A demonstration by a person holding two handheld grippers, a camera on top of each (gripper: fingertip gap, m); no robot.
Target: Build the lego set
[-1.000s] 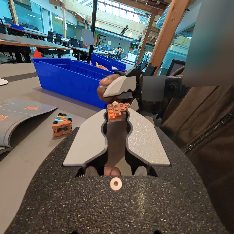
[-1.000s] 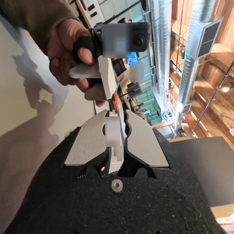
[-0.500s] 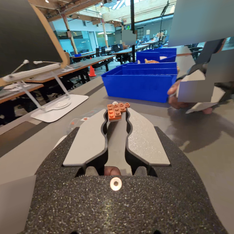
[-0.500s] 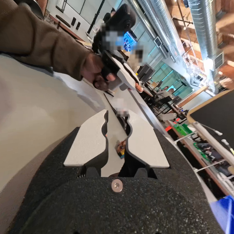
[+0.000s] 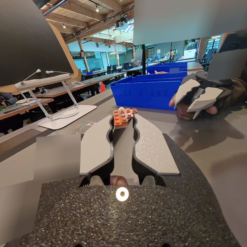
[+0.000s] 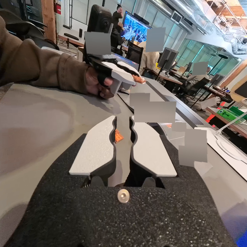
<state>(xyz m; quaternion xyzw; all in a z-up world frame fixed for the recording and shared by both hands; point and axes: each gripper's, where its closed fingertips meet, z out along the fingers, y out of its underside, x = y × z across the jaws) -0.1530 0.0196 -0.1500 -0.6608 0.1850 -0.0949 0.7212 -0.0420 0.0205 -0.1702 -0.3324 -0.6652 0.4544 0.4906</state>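
Orange lego assembly [image 5: 122, 118] sits clamped between the left gripper [image 5: 122, 118] jaws' tips.

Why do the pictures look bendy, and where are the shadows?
Left wrist view: the wide lens curves the table edge; the right gripper casts a dark shadow on the table. Right wrist view: the far background tilts and bows, and the left gripper casts a soft shadow.
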